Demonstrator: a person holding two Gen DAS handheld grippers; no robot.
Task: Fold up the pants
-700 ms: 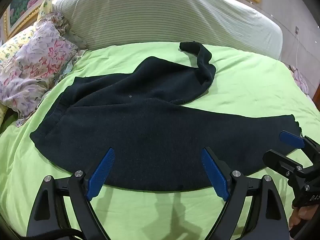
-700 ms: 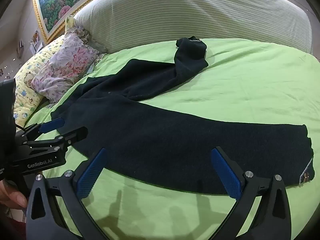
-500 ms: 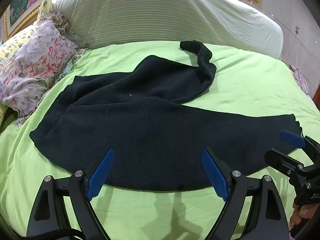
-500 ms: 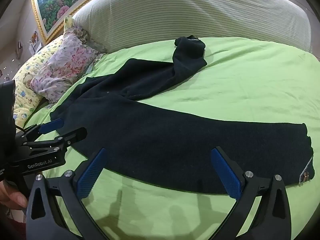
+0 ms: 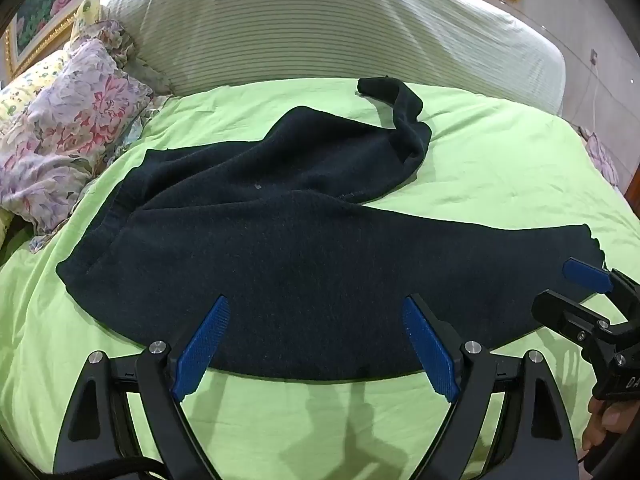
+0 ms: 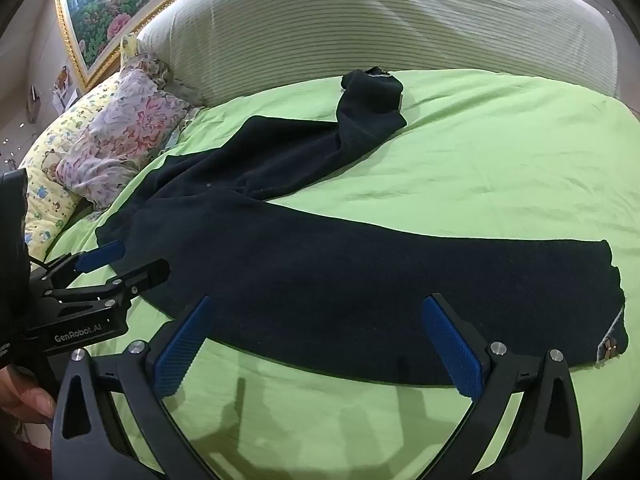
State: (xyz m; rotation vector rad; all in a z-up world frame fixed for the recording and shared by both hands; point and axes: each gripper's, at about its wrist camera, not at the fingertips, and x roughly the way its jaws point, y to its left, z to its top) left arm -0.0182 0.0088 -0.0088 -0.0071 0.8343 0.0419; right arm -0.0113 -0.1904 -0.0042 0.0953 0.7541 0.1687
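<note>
Dark navy pants (image 5: 288, 248) (image 6: 360, 280) lie spread on a lime-green bed cover. The waist is at the left, one leg runs flat to the right, and the other leg bends up towards the headboard with its cuff crumpled. My left gripper (image 5: 316, 320) hovers open over the near edge of the seat area, nothing between its blue pads. My right gripper (image 6: 320, 328) hangs open above the near edge of the flat leg. Each gripper shows at the side of the other's view.
A striped padded headboard (image 5: 320, 28) rises behind the bed. Floral and yellow pillows (image 5: 64, 136) (image 6: 120, 140) are piled at the left. The green cover (image 6: 500, 160) stretches wide to the right of the pants. A framed painting (image 6: 104, 4) hangs at the upper left.
Both views have shifted only slightly; the pants lie as before and both grippers stay open.
</note>
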